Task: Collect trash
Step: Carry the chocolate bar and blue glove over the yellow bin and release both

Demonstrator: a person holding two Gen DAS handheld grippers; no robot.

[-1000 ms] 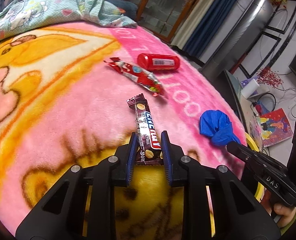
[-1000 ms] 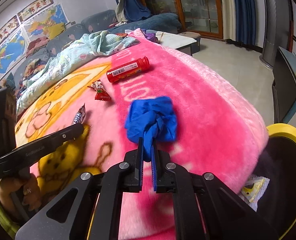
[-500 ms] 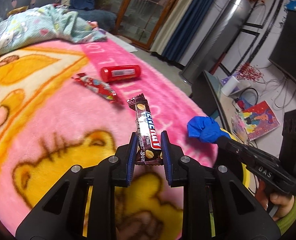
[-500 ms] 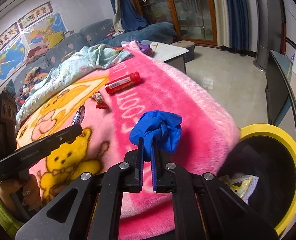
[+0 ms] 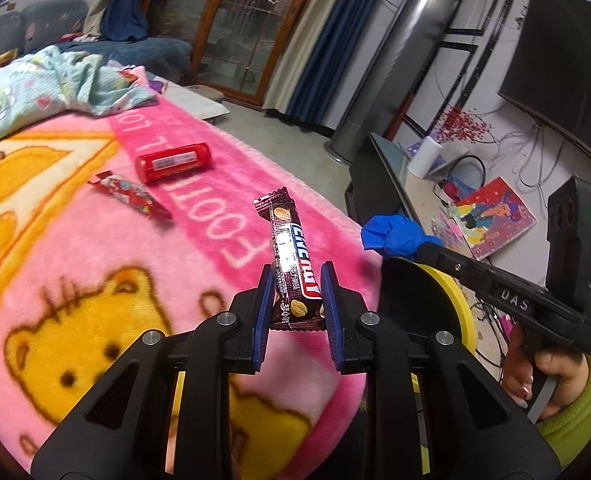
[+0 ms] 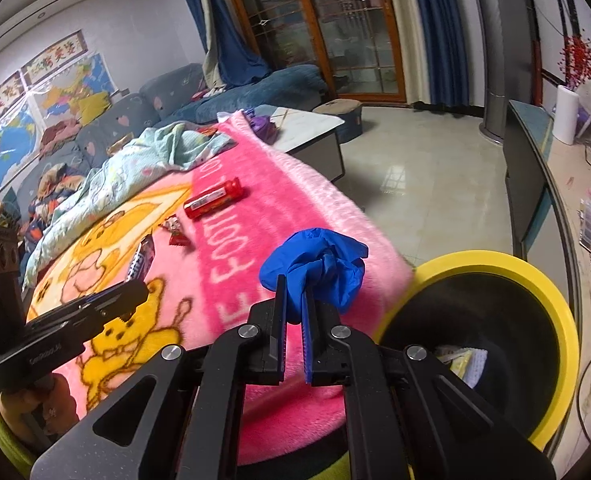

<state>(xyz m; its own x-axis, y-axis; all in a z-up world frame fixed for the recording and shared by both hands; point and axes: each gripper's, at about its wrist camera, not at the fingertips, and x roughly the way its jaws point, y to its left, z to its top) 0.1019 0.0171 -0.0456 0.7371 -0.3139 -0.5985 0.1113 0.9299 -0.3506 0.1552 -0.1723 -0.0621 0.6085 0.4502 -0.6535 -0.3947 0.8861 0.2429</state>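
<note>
My left gripper [image 5: 297,276] is shut on a brown chocolate bar wrapper [image 5: 291,264] and holds it upright above the pink blanket's edge. My right gripper [image 6: 293,292] is shut on a crumpled blue glove [image 6: 319,264], held in the air beside the yellow-rimmed black bin [image 6: 535,272]. The glove [image 5: 391,232] and the bin rim [image 5: 461,304] also show in the left wrist view. A red tube [image 5: 173,161] and a red candy wrapper [image 5: 129,196] lie on the blanket.
The pink cartoon blanket [image 5: 95,264] covers the surface, with a light blue quilt [image 5: 47,84] bunched at its far end. The bin holds some paper trash [image 6: 461,364]. A low TV stand [image 6: 535,184] and a white table [image 6: 311,124] stand on the tiled floor.
Both grippers have lifted and moved toward the blanket's edge and the bin, each still holding its item. The bin is now more fully in the right wrist view.
</note>
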